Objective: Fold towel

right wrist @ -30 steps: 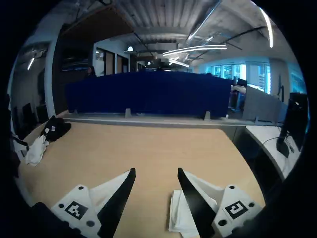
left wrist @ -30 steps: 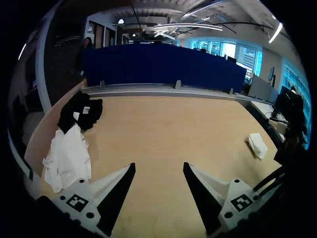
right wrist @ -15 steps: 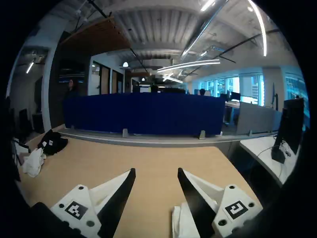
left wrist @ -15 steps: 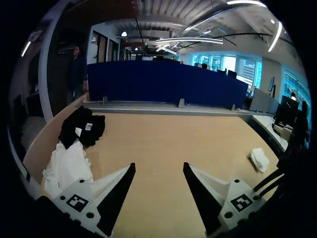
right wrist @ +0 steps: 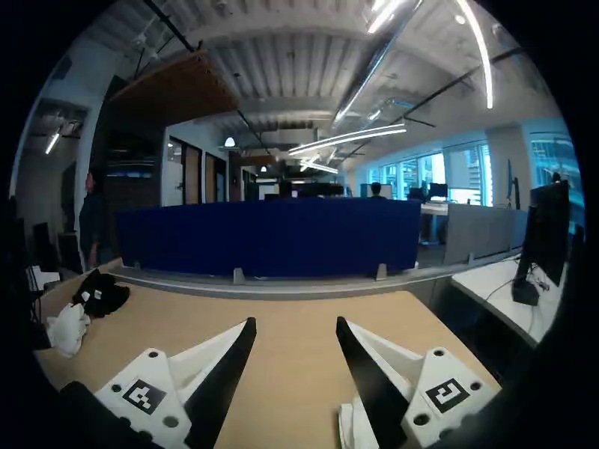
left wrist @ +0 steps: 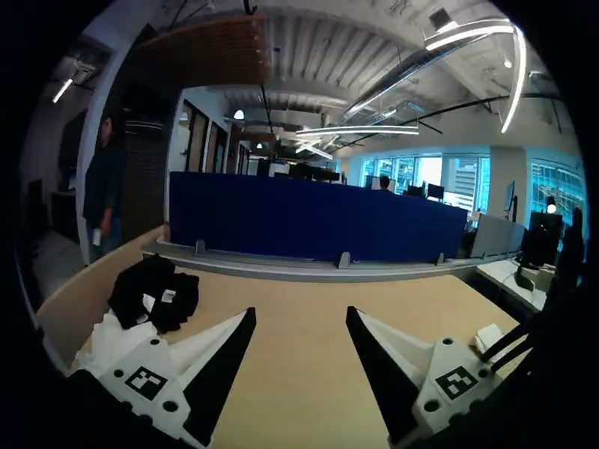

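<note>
A folded white towel [left wrist: 488, 335] lies at the right edge of the wooden table [left wrist: 299, 322], partly behind my left gripper's right finger. In the right gripper view the same folded towel [right wrist: 350, 428] peeks out low beside the right finger. A crumpled white cloth [left wrist: 108, 340] and a black cloth [left wrist: 153, 298] lie at the table's left side, also seen as the white cloth [right wrist: 66, 331] and black cloth [right wrist: 99, 292]. My left gripper [left wrist: 299, 320] is open and empty above the table. My right gripper [right wrist: 294, 328] is open and empty too.
A blue partition [left wrist: 314, 224] with a grey rail runs along the table's far edge. A person [left wrist: 103, 196] stands at the far left. Desks with monitors [right wrist: 543, 239] stand to the right.
Both grippers have tilted upward, so the table and cloths have sunk lower in both views and more ceiling shows. Both stay open.
</note>
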A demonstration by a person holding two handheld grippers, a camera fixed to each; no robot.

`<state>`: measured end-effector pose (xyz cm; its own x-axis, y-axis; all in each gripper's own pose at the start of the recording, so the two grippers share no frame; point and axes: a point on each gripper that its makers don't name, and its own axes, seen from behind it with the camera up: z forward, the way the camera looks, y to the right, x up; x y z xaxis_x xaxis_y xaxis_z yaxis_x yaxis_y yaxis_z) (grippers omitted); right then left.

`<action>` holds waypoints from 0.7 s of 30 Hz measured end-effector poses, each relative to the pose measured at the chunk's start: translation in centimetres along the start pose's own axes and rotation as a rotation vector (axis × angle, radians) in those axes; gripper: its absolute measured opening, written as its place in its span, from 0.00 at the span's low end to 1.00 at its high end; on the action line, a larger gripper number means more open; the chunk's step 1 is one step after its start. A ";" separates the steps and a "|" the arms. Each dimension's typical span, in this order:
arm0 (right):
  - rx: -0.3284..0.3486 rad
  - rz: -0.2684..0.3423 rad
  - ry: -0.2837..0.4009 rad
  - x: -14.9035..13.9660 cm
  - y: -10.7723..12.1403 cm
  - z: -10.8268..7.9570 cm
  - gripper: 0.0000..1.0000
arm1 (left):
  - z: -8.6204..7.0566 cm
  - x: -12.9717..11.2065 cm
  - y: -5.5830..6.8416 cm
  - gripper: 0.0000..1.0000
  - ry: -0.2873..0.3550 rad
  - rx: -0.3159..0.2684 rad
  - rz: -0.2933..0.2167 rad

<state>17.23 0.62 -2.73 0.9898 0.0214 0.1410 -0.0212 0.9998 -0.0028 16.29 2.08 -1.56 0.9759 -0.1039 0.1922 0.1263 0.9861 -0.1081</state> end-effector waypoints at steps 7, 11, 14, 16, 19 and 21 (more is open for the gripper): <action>-0.003 -0.001 0.014 0.6 -0.4 0.1 0.83 | 0.6 1.0 -1.1 0.89 0.044 0.018 -0.022; -0.005 0.001 0.019 0.8 -0.6 0.2 0.83 | 0.7 1.0 -1.0 0.89 0.049 0.019 -0.020; -0.003 -0.001 0.021 0.8 -0.9 0.4 0.83 | 0.8 1.1 -0.8 0.89 0.051 0.018 -0.014; -0.002 -0.003 0.021 0.9 -1.0 0.5 0.83 | 0.8 1.1 -0.6 0.89 0.055 0.016 -0.009; -0.002 -0.006 0.022 1.0 -1.2 0.6 0.83 | 0.9 1.1 -0.4 0.89 0.063 0.013 -0.002; -0.002 -0.006 0.022 1.0 -1.4 0.7 0.83 | 1.0 1.1 -0.2 0.89 0.067 0.010 0.002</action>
<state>18.20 -0.72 -1.91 0.9927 0.0155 0.1194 -0.0151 0.9999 -0.0038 17.13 1.91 -0.37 0.9858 -0.1105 0.1262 0.1233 0.9875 -0.0984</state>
